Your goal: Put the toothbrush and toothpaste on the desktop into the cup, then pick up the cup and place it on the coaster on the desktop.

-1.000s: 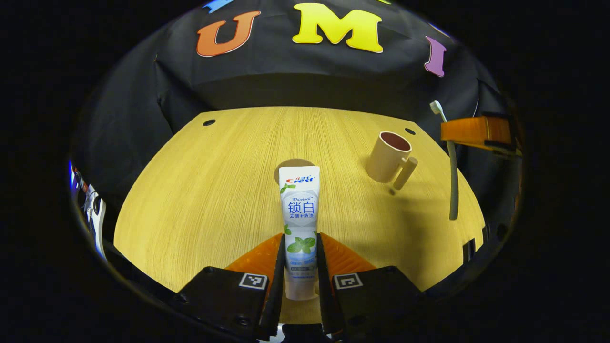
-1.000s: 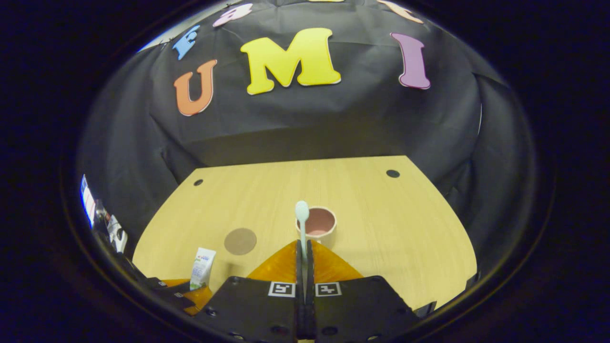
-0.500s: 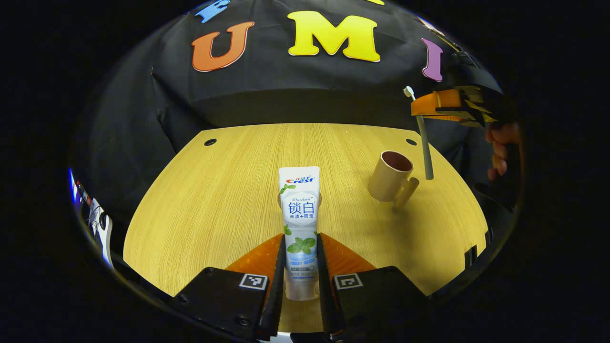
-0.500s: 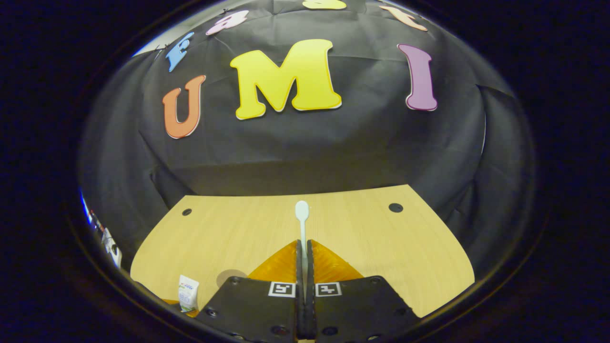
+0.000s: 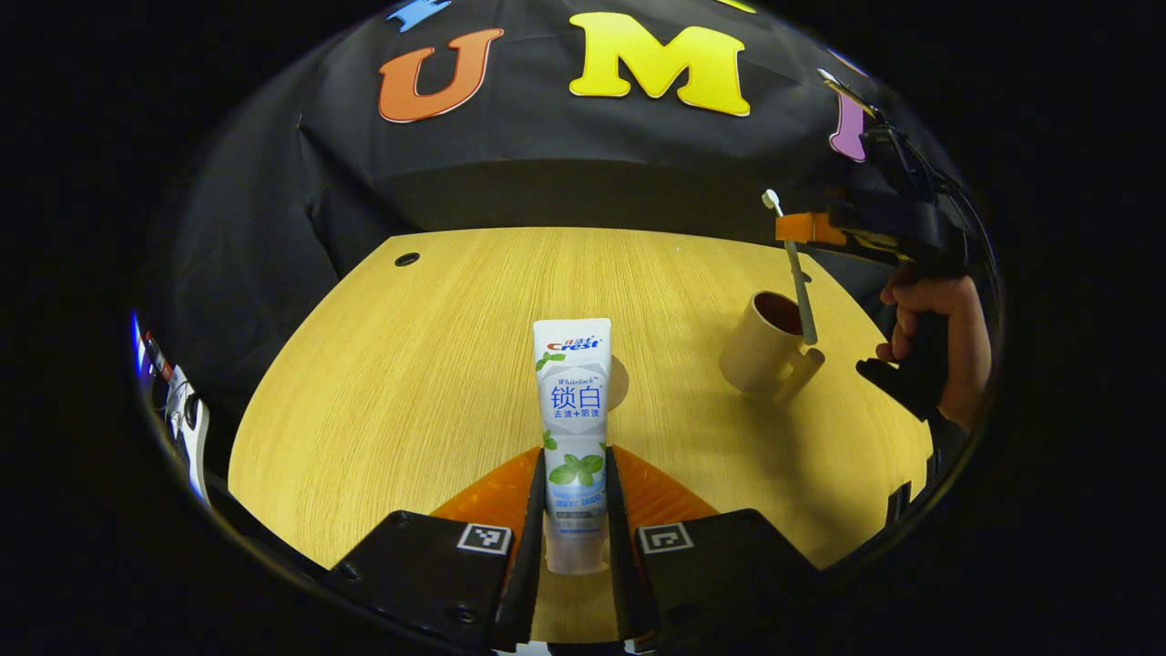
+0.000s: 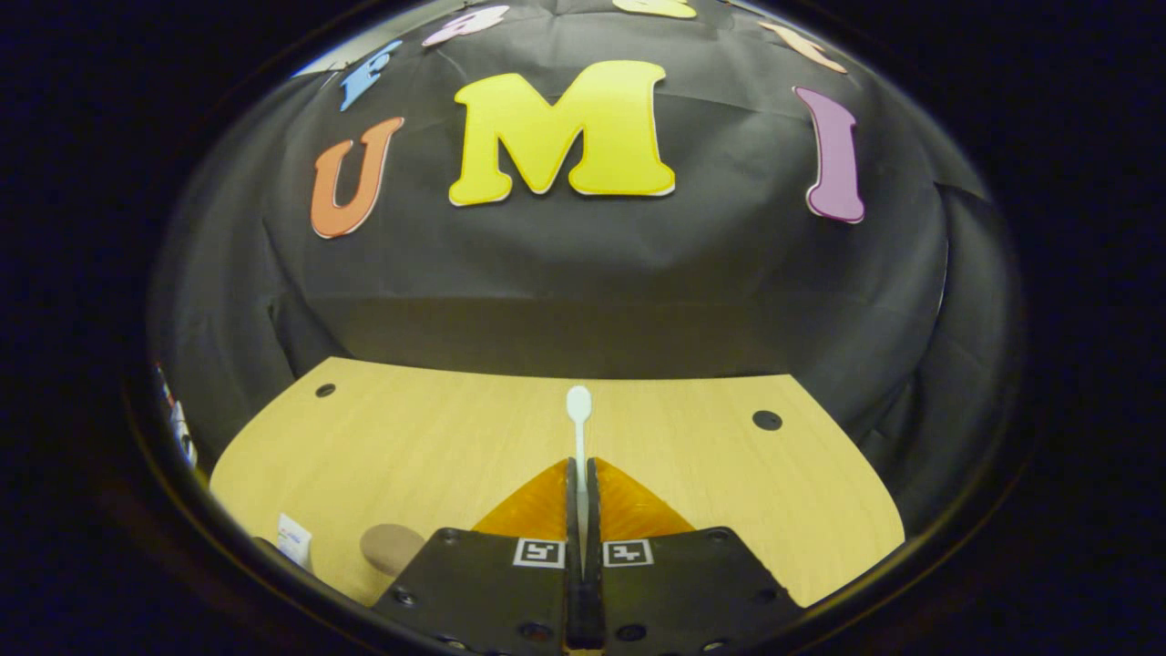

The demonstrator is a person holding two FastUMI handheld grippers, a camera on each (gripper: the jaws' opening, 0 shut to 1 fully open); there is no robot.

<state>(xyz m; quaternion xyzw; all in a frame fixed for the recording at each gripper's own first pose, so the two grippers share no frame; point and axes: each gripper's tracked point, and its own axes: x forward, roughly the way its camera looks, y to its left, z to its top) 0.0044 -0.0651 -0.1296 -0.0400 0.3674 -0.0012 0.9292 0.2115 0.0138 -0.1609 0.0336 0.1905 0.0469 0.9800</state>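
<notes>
Your left gripper (image 5: 576, 510) has its 2 fingers pressed against the sides of the toothpaste (image 5: 573, 419), gripping the tube near its capped lower end so that the flat crimped end points away from you, out over the desktop (image 5: 410, 383). Take the cup (image 5: 763, 351) as your landmark: the toothpaste is well to the left of it in the left gripper view and nearer to you. The coaster (image 5: 617, 383), a round brown disc, lies flat on the desktop between the toothpaste and the cup, and the tube covers most of it, so just 1 curved edge peeks out on the side toward the cup.

The cup stands on the desktop with its handle turned toward you and its dark inside showing. Your right gripper (image 5: 802, 228) hangs above the cup, closed narrow on the toothbrush (image 5: 797, 273), with your hand (image 5: 938, 337) wrapped around its grip to the right of the cup. The toothbrush hangs almost upright, bristle end up, and its lower end overlaps the cup's rim beside the handle. You cannot tell from here whether that end is inside the cup or just in front of it.

In the right gripper view, the same 2 fingers (image 6: 573, 497) sit nearly together with the toothbrush (image 6: 578, 428) pinched between them, its head pointing out over the far part of the desktop (image 6: 729, 492). The coaster (image 6: 390, 547) and a corner of the toothpaste (image 6: 293, 538) show low at the left.
</notes>
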